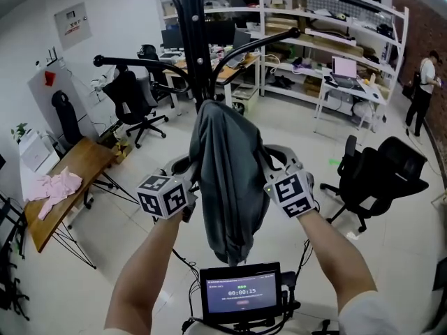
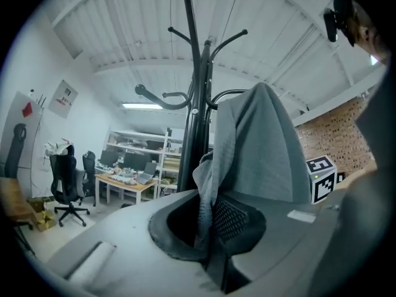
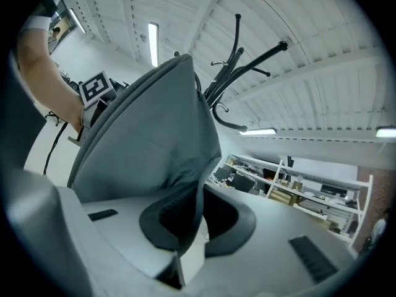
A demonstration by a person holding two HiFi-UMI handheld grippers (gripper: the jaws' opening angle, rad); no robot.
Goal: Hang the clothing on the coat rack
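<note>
A grey garment (image 1: 227,180) hangs bunched between my two grippers in the head view, right in front of the black coat rack (image 1: 192,40). My left gripper (image 1: 187,187) is shut on the garment's left edge, and its own view shows the grey cloth (image 2: 247,159) pinched between the jaws, with the coat rack pole (image 2: 197,104) just behind. My right gripper (image 1: 269,176) is shut on the right edge; the grey cloth (image 3: 154,141) fills its view, rack hooks (image 3: 247,60) above it. The garment's top lies against the pole, below the hooks.
A wooden desk (image 1: 70,180) with pink cloth (image 1: 57,187) stands at the left. Black office chairs (image 1: 377,176) are at the right and back left (image 1: 133,100). White shelving (image 1: 328,40) lines the far wall. A small screen (image 1: 241,292) sits near my body.
</note>
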